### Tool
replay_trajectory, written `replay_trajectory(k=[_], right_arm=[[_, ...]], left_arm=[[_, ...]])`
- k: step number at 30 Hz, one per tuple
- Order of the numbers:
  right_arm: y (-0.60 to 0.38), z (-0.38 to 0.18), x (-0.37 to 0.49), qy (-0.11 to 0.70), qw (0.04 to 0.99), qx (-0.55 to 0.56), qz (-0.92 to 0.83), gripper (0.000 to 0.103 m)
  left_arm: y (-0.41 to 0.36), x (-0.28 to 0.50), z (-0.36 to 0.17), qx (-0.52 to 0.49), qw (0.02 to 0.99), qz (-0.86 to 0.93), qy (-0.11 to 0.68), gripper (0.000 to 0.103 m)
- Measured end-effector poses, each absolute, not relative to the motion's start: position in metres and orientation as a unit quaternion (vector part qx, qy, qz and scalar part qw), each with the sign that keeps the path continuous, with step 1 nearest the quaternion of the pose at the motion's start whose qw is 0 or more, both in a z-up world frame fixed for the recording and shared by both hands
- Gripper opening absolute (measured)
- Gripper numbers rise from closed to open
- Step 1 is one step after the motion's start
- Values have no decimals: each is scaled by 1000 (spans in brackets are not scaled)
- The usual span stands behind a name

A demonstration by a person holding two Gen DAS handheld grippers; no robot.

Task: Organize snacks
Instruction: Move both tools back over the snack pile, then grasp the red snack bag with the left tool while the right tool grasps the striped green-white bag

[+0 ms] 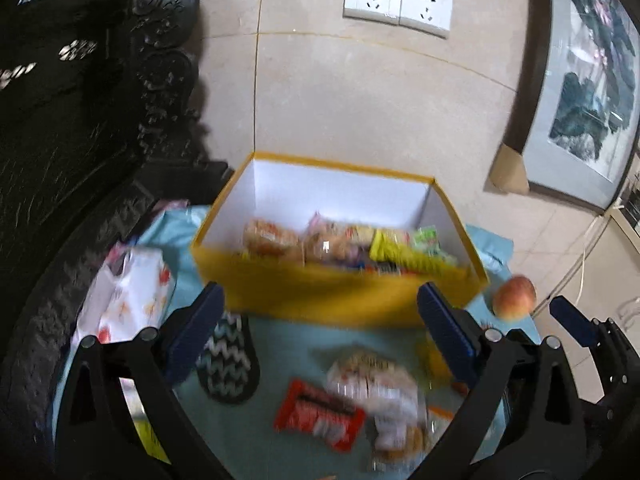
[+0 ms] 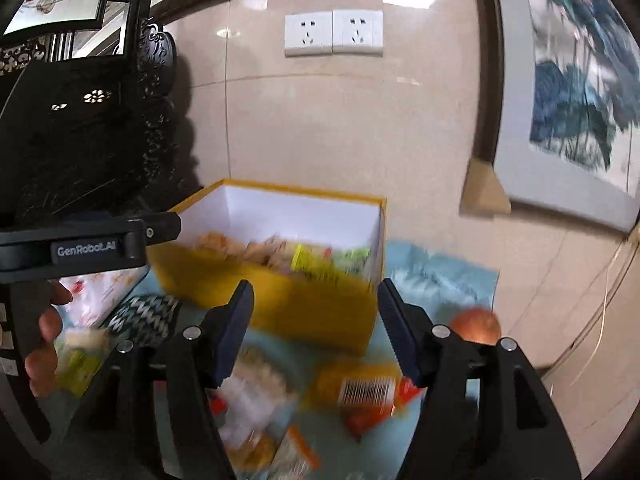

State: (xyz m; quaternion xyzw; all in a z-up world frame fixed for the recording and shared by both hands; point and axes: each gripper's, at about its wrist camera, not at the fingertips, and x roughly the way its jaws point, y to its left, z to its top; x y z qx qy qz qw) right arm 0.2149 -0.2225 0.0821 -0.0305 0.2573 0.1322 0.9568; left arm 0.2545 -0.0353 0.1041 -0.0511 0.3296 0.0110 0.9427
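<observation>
Hovering before yellow box (image 1: 320,300) rim, left tongs (image 1: 320,320) spread wide, right tongs (image 2: 316,320) parted, empty.

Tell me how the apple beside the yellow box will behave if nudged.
The apple looks round, so it would probably roll. It sits near the blue cloth's edge, so it might roll off. Its smooth skin could slip.

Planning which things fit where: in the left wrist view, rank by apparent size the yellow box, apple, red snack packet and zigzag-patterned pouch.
1. Yellow box
2. Zigzag-patterned pouch and red snack packet: look alike, and blur makes it unsure
3. Apple
</observation>
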Motion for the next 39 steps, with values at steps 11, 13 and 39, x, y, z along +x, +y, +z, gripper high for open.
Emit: replay_trajectory(k=[11,13,39], right_arm=[[-260,19,165,323,936,85,113,92],[-271,4,165,334,926,133,114,93],[-253,-44,184,404,900,121,111,93]], left_arm=[[-40,212,11,-33,910,3,414,99],[-38,215,-1,-32,905,11,424,99],[-15,254,-46,-55,911,3,409,40]])
